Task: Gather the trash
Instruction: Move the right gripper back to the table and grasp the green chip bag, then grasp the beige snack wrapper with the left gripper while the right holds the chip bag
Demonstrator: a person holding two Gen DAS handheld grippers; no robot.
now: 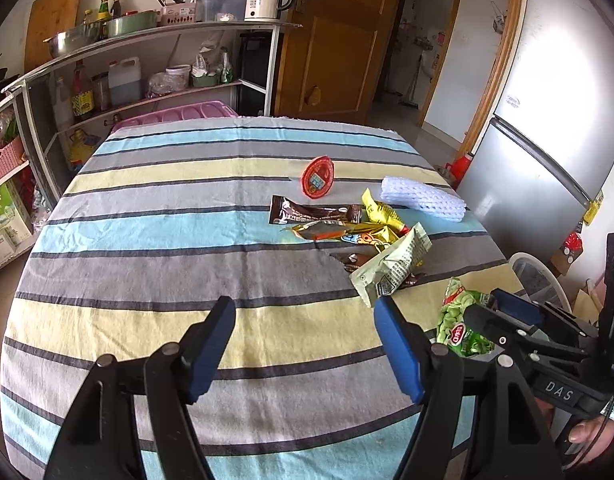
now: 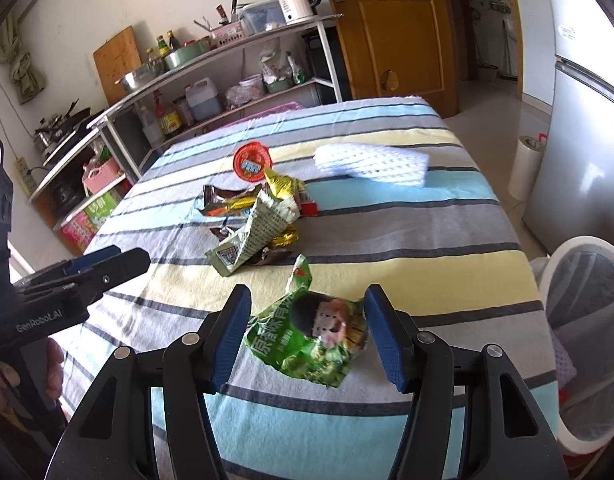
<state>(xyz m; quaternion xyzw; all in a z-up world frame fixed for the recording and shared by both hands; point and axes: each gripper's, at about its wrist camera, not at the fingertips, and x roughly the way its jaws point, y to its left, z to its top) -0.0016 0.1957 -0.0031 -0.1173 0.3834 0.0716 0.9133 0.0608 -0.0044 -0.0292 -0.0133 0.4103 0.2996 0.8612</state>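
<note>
The right claw [image 2: 307, 328] stands wide open at the bottom centre of its own view, its blue pads on either side of a crumpled green snack bag [image 2: 307, 340] that lies on the striped counter [image 2: 427, 272]. The bag sits between the pads with a gap on the left; whether the right pad touches its edge cannot be told. Nothing is gripped.

The left claw [image 1: 305, 340] is also spread wide, low in its own view, with only bare striped cloth between its pads, and it holds nothing. In that view the right claw enters from the lower right edge, and the green snack bag [image 1: 461, 320] is half hidden behind it.

The rest of the trash lies in the middle of the counter: a pale green wrapper [image 2: 251, 240] propped over a heap of brown and gold wrappers [image 2: 243, 204], a red round lid [image 2: 251, 162] behind them, and a white foam net sleeve [image 2: 371, 164] to the upper right.

A white-rimmed bin [image 2: 563, 280] with a mesh liner is cut off at the right edge of the right wrist view, just beside the counter.
</note>
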